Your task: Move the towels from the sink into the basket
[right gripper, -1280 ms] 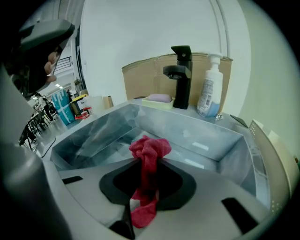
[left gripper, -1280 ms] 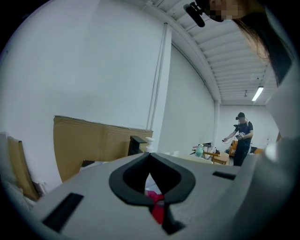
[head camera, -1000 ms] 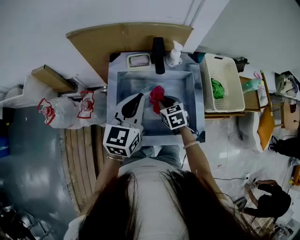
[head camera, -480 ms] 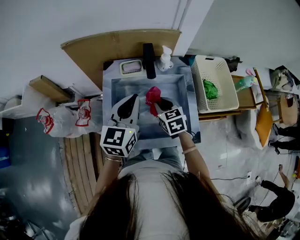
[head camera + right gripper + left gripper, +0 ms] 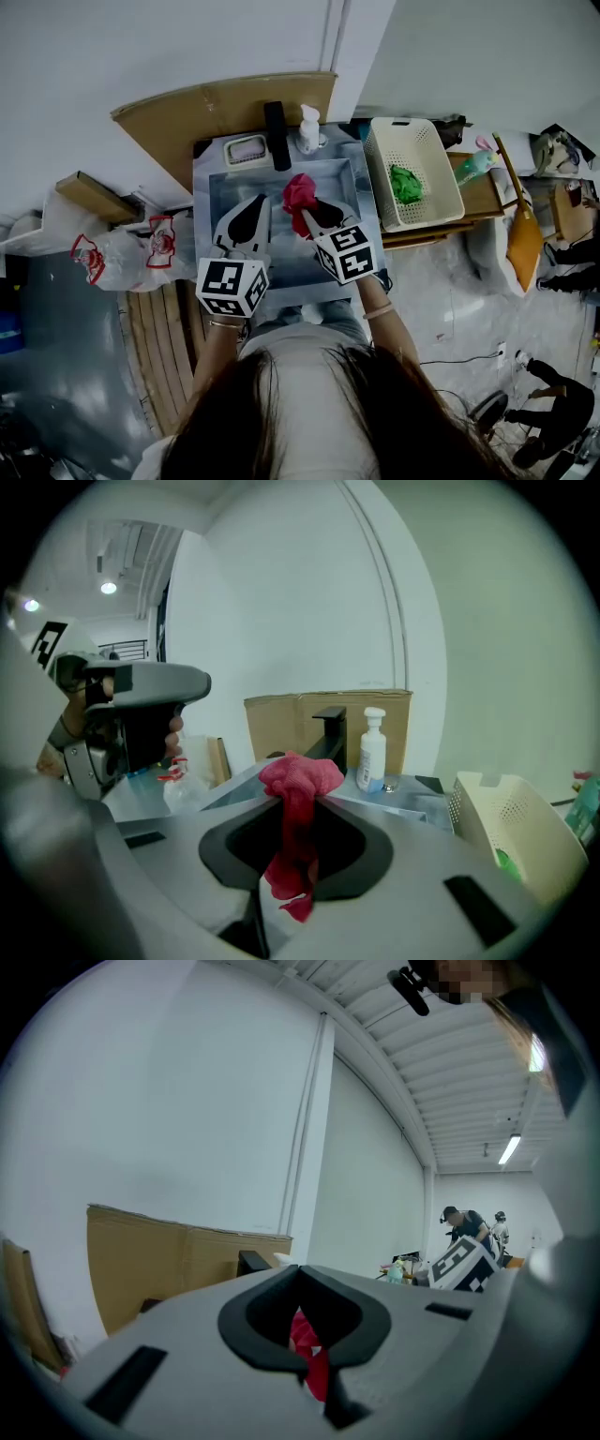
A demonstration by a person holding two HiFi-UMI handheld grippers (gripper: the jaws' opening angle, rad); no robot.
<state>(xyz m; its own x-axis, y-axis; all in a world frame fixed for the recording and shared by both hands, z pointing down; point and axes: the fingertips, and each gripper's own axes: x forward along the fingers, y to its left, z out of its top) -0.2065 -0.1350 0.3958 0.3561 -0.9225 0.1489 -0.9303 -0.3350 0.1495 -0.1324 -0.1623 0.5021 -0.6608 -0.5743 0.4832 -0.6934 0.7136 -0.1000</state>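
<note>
Steel sink [image 5: 217, 187], basket [image 5: 436, 169] at rt

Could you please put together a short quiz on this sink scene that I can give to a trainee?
1. True or false: the white perforated plastic basket is empty.
2. What does the right gripper hold? A: a crumpled red cloth towel. B: a white soap pump bottle. C: nothing.
3. Fill in: in the head view, the basket stands to the ___ of the stainless steel sink.

Key
1. False: a crumpled green towel lies in it.
2. A: the jaws are closed on the red towel, which is held above the sink.
3. Right.
</note>
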